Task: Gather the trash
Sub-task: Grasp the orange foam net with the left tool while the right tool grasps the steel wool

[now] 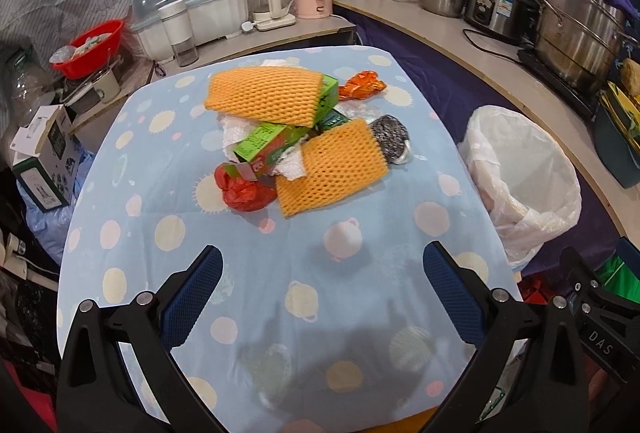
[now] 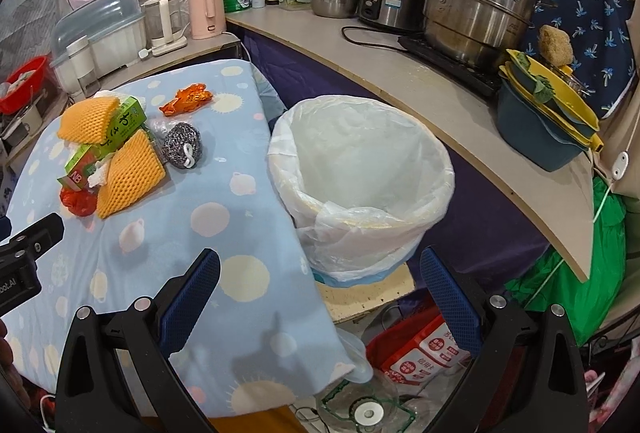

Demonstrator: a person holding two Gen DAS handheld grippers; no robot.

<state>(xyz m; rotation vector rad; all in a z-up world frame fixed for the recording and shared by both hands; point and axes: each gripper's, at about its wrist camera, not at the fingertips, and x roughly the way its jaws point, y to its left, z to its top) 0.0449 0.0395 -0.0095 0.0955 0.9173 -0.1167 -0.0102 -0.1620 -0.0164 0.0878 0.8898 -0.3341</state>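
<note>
Pale blue cloth, printed with cream suns and planets, covers the table (image 1: 132, 233); all places below are given relative to the trash pile at its centre.

Bin (image 2: 400, 201): round, lined with a white plastic bag, standing off the table's right edge, near the pile but apart from it. Interior shows only the liner.

Trash pile, contents by size:
- Upper foam net (image 1: 262, 95): orange mesh sleeve, lying across the far top of the pile, over a green carton.
- Lower foam net (image 1: 334, 167): orange mesh sleeve, on the near right of the pile, its far end touching the scourer.
- Green carton (image 1: 264, 145): printed box, tilted through the middle of the pile, partly under the upper net.
- White crumpled paper (image 1: 236, 133): beneath the carton and nets, only edges visible.
- Red plastic bag (image 1: 244, 193): crumpled, at the near left corner of the pile, touching the lower net.
- Steel scourer (image 1: 390, 143): grey wire ball, on the right side of the pile.
- Orange wrapper (image 1: 362, 85): crinkled foil, at the far right, just beside the pile.

Left gripper (image 1: 322, 261): over the near half of the table, short of the pile; blue-padded fingers spread wide, nothing between them.

Right gripper (image 2: 320, 265): to the right of the pile, over the table's edge with the bin ahead; fingers likewise spread wide and holding nothing.
</note>
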